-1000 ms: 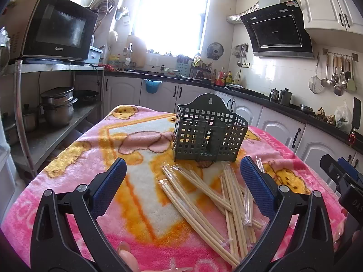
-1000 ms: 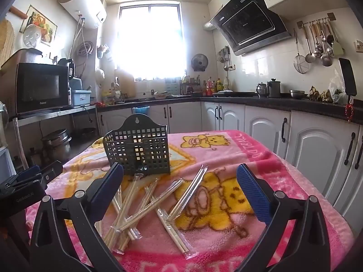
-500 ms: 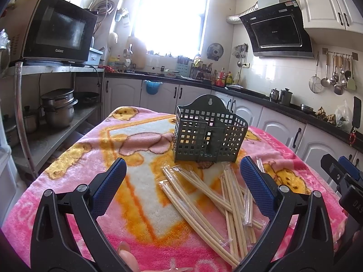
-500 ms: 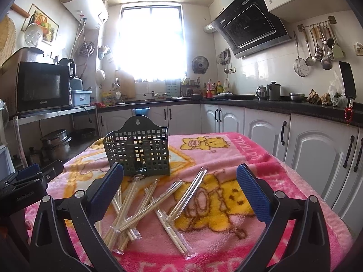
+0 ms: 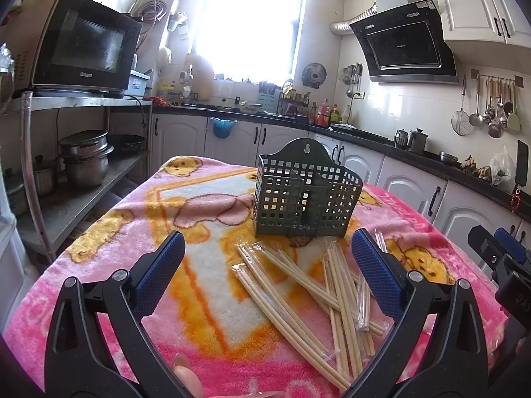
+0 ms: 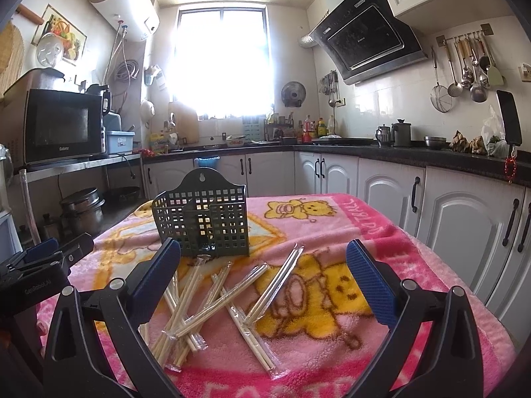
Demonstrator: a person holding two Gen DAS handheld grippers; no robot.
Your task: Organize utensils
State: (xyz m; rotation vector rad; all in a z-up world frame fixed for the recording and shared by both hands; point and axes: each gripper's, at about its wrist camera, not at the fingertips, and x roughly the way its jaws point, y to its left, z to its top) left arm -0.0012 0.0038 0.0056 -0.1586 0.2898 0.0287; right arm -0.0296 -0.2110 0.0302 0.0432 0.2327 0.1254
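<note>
Nothing appears sorted yet: the dark green caddy (image 5: 307,195) is standing upright on the pink blanket (image 5: 109,232) that is covering the table, and as far as its lattice walls are showing, its compartments are holding no chopsticks. The chopsticks (image 5: 318,295), most of them in clear plastic sleeves, are lying in a loose, crisscrossed heap on the blanket just in front of the caddy, the nearest ends almost touching its base. In the right view the same heap (image 6: 212,295) is fanning out from the caddy's foot toward the camera, a few pairs lying apart to the right of it. The left gripper (image 5: 267,270) is hovering over the heap with its jaws spread wide and gripping nothing; the right gripper (image 6: 264,267) is likewise hanging above the heap, jaws spread and empty. Judging from this, the whole job is still waiting: every pair needs picking up and dropping upright into the caddy.
</note>
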